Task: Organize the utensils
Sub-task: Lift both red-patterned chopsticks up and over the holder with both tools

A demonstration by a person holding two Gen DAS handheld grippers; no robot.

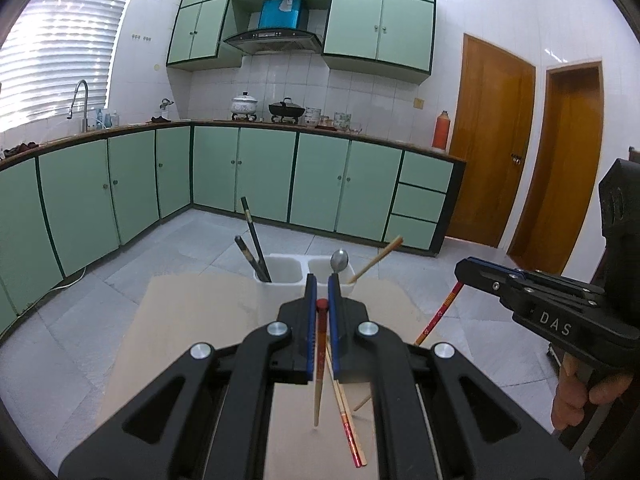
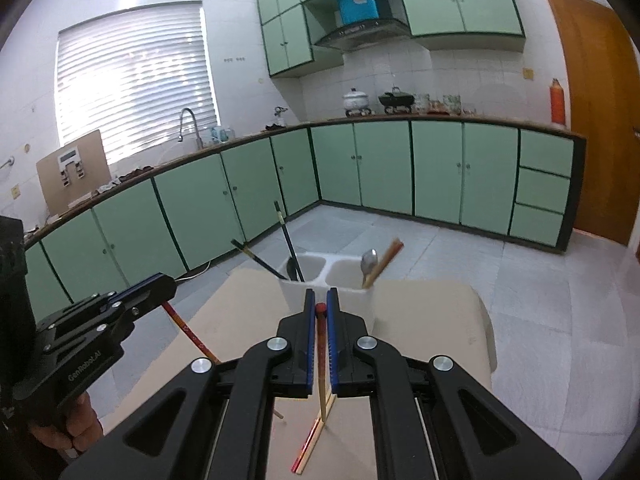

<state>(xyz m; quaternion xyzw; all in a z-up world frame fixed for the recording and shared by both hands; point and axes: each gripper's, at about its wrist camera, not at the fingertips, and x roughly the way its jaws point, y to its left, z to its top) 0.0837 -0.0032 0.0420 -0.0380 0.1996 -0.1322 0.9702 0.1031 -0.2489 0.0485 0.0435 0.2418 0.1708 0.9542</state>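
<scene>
While the white two-compartment holder (image 1: 298, 276) already carries black chopsticks (image 1: 256, 250), a spoon (image 1: 340, 261) and one wooden chopstick (image 1: 376, 261), both grippers (left gripper (image 1: 322, 294), right gripper (image 2: 321, 308)) are clamped on a red-topped chopstick (image 1: 320, 356) each; two more lie on the table (image 1: 192, 320).

Daylight pours through the slatted window blind (image 2: 136, 80), which is blown out to near white in both views and casts a soft glare on the wall tiles around it. The room is evenly bright, with only faint shadows. Fisheye distortion bends the green cabinets (image 1: 256, 172) and darkens the corners, and the far countertop looks slightly soft.
</scene>
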